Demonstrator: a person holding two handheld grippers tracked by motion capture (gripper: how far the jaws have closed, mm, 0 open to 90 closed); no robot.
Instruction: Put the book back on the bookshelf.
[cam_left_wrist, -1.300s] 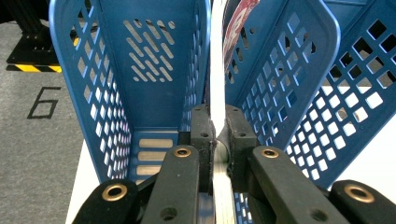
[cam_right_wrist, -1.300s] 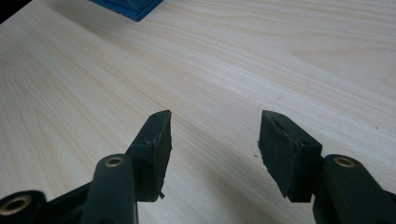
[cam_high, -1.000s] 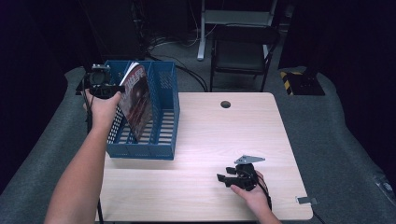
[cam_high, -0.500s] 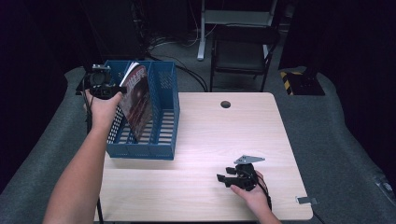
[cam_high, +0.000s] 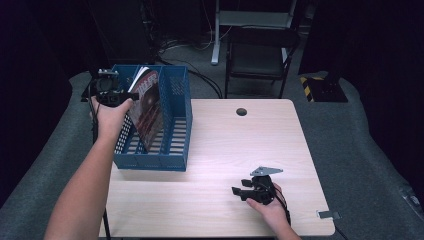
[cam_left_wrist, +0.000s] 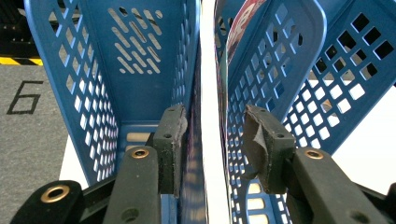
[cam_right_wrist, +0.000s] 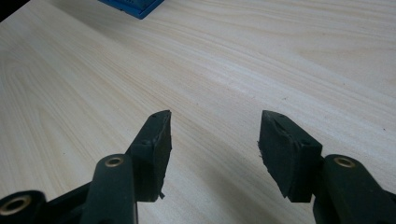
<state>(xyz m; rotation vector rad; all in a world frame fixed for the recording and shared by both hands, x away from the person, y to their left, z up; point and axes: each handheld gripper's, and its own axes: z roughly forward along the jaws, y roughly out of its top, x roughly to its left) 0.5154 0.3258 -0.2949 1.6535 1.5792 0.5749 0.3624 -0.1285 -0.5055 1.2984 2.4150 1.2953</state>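
High view showed a blue file rack (cam_high: 165, 130) standing at the left side of a pale wooden table (cam_high: 225, 145). A magazine (cam_high: 150, 107) with a red cover leaned tilted inside the rack's left compartment, its top edge rising above the rack's rim. The left gripper (cam_high: 111, 92), held in the person's left hand (cam_high: 107, 117), hung over the rack's far-left corner. In the left gripper view its jaws stood partly apart on either side of the magazine's white page edge (cam_left_wrist: 208, 121); one pad sat close against the cover, the other clearly off it, so nothing was clamped. The right gripper (cam_high: 256, 190) rested low over bare table well to the right of the rack and nearer the person, jaws wide apart and empty, as the right gripper view confirmed (cam_right_wrist: 212, 140).

The risk, as I judged it, lay at the rack. With the jaws this loose, the magazine could slump further or flop against the divider. A closing pinch taken off-centre might crease the pages, and any sideways pull could drag or tip the light rack, since nothing steadied it.
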